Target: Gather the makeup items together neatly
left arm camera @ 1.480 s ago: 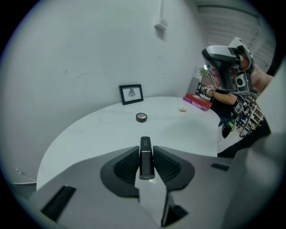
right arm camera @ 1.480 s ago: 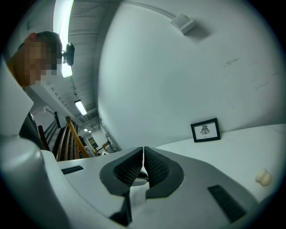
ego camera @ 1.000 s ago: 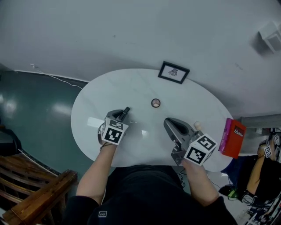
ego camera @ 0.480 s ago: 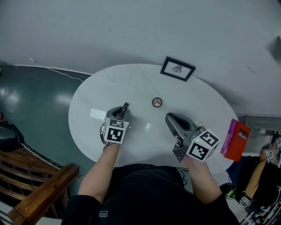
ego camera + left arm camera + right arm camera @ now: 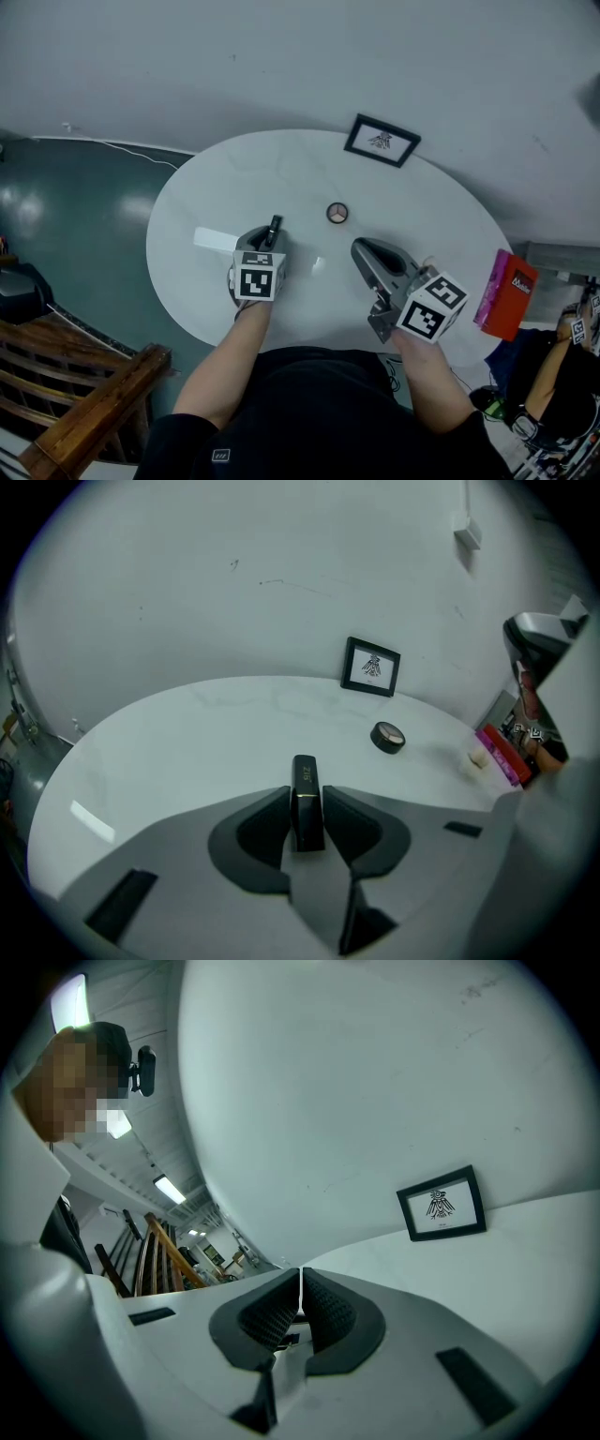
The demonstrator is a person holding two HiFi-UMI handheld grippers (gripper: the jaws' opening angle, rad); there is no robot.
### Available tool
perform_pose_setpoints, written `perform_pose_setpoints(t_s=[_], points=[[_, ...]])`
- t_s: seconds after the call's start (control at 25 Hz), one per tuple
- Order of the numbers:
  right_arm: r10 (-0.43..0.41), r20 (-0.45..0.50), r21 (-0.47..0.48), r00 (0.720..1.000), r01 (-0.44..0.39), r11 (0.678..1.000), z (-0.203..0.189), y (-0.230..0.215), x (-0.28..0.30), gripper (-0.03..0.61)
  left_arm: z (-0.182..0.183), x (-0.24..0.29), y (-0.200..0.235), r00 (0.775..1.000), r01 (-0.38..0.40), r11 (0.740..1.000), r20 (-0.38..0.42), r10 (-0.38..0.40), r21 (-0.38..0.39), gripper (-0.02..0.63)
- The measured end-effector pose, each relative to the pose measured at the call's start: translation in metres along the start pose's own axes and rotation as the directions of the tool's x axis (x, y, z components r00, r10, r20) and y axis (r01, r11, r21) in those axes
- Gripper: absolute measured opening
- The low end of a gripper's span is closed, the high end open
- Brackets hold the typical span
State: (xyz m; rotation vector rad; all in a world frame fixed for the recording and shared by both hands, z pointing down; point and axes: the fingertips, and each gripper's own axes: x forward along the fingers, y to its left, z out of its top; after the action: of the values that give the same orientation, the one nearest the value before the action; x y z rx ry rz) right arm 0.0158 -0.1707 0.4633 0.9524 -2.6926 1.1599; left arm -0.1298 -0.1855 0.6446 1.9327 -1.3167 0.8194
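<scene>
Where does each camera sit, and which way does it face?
Head view: on the person's head, looking down at the white table; both forearms show.
Left gripper view: on the left gripper, along its opening jaws, a black tube between them.
Right gripper view: on the right gripper, shut jaws toward the wall.
All share the framed picture.

One white table [image 5: 216,197] is carrying one round compact [image 5: 337,213], one small cream item [image 5: 476,757] and, at twelve o'clock, one framed picture [image 5: 382,141]; one black lipstick tube [image 5: 305,803] and one red box [image 5: 506,295] are also showing.
</scene>
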Motion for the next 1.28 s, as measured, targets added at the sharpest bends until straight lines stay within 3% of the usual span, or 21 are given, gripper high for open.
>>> perform_pose_setpoints(t_s=[0.24,0.4,0.6,0.92,1.16,1.28], points=[[-0.006,0.016,-0.006,1.0,0.006,1.0,0.0,0.005,-0.007,0.035,-0.006,-0.005,-0.005,1.0,0.025,1.0,-0.006,-0.025,-0.02,0.183],[-0.013,0.026,-0.007,1.0,0.013,1.0,-0.001,0.009,-0.014,0.035,-0.017,-0.012,-0.007,1.0,0.025,0.999,-0.017,-0.026,-0.036,0.178],[-0.024,0.035,-0.003,0.999,0.024,1.0,-0.007,0.011,-0.023,0.035,-0.024,-0.015,-0.01,1.0,0.024,1.0,-0.014,-0.024,-0.007,0.126],[-0.04,0.054,0.009,0.998,0.04,0.999,-0.011,0.012,-0.035,0.036,-0.026,-0.017,-0.009,1.0,0.003,1.0,-0.008,-0.002,0.029,0.114],[-0.068,0.095,-0.007,0.993,0.069,0.998,0.004,0.006,-0.046,0.035,-0.015,-0.032,-0.019,0.998,0.017,0.998,0.067,-0.021,0.054,0.152],[-0.099,0.107,-0.098,0.989,0.109,0.989,0.02,0.011,-0.05,0.036,-0.005,-0.054,-0.025,0.991,0.027,0.996,0.131,-0.037,0.083,0.152]])
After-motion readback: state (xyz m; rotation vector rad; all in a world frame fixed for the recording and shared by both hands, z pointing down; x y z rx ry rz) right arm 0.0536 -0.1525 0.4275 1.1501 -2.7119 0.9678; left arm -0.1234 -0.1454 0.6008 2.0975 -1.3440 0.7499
